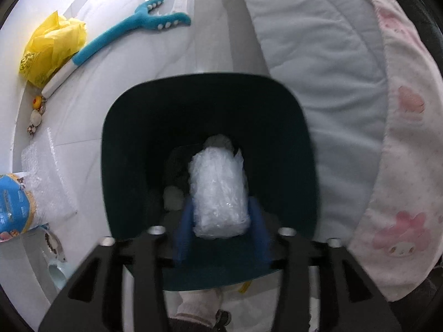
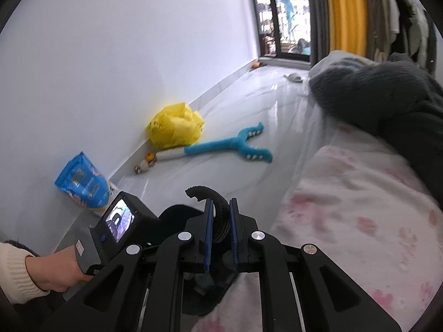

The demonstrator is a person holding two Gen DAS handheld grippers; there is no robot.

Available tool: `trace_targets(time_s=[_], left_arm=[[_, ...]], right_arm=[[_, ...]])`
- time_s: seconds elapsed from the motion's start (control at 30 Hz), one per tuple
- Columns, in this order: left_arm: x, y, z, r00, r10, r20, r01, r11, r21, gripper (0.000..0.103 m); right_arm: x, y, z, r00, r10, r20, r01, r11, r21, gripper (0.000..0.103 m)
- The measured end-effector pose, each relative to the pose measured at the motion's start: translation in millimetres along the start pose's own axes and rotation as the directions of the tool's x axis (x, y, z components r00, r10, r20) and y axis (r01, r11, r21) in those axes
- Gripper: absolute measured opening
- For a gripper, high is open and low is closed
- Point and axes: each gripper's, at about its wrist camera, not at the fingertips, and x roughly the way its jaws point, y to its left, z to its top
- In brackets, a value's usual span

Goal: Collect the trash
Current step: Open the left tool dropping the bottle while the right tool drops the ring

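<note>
1. Left wrist view: left gripper (image 1: 221, 221) points down into a dark bin (image 1: 301, 149) that fills the frame centre; blue fingers (image 1: 184, 229) blurred
2. A wad of clear plastic wrap (image 1: 218, 193) sits between the fingers over the bin's mouth; jaws stand apart, a gap shows on the right side, so pads don't seem to press it
3. Deeper in the bin, left of the wad, a pale round lump (image 1: 173, 197), too dim to identify
4. Left of frame on the white floor: yellow plastic bag (image 1: 52, 47) upper left, blue plush toy (image 1: 133, 25) beside it, blue packet (image 1: 13, 204) at the left edge w/ bubble wrap (image 1: 49, 177) next to it
5. Right of frame: quilted bedding (image 1: 318, 55) & pink-print blanket (image 1: 401, 179)
6. Right wrist view: right gripper (image 2: 221, 218) at lower centre, jaws clamped tight on a curved black ribbed piece (image 2: 218, 207) sticking up past the tips
7. Lower left: a hand (image 2: 52, 271) in a cream sleeve holds the left gripper's handle; its small screen (image 2: 120, 220) faces the cam
8. Yellow bag, plush toy & packet lie along the wall, mid-left of this frame
</note>
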Motion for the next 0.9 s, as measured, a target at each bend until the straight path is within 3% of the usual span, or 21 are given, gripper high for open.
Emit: trace_targets(time_s=[0.07,0.2,0.33,0.43,0.7,0.8,0.87,0.9], left_arm=[[-3,4,-2,1.000,0.028,0.011,-0.028,1.000,0.005,0.068],[-22,12,-4,0.996,0.040,0.074,-0.040,0.999,-0.003,0.077],[-55,17,-7,0.977,0.032,0.212,-0.034,0.999,0.007,0.083],[-86,24,-9,0.942,0.020,0.334,-0.026,1.000,0.013,0.087],[-156,20,-23,0.854,0.041,0.519,-0.044,0.999,-0.007,0.094],[-188,8,-38,0.800,0.025,0.600,-0.047,0.999,0.021,0.097],[-205,2,-47,0.770,0.028,0.637,-0.052,0.998,0.020,0.098],[-210,1,-51,0.765,0.022,0.643,-0.046,0.999,0.021,0.098]], right_arm=[[10,4,0,1.000,0.010,-0.022,-0.010,1.000,-0.001,0.012],[34,9,-3,0.996,0.019,-0.082,-0.018,1.000,0.009,0.012],[57,14,-9,0.989,0.047,-0.142,-0.045,0.999,0.023,0.012],[76,20,-15,0.981,0.045,-0.189,-0.041,0.999,0.023,0.012],[121,34,-35,0.947,0.049,-0.317,-0.046,0.999,0.019,0.013],[133,41,-44,0.932,0.047,-0.360,-0.046,0.999,0.012,0.013],[141,47,-52,0.922,0.041,-0.384,-0.043,0.999,0.003,0.013],[145,50,-56,0.917,0.037,-0.396,-0.041,0.999,-0.002,0.013]])
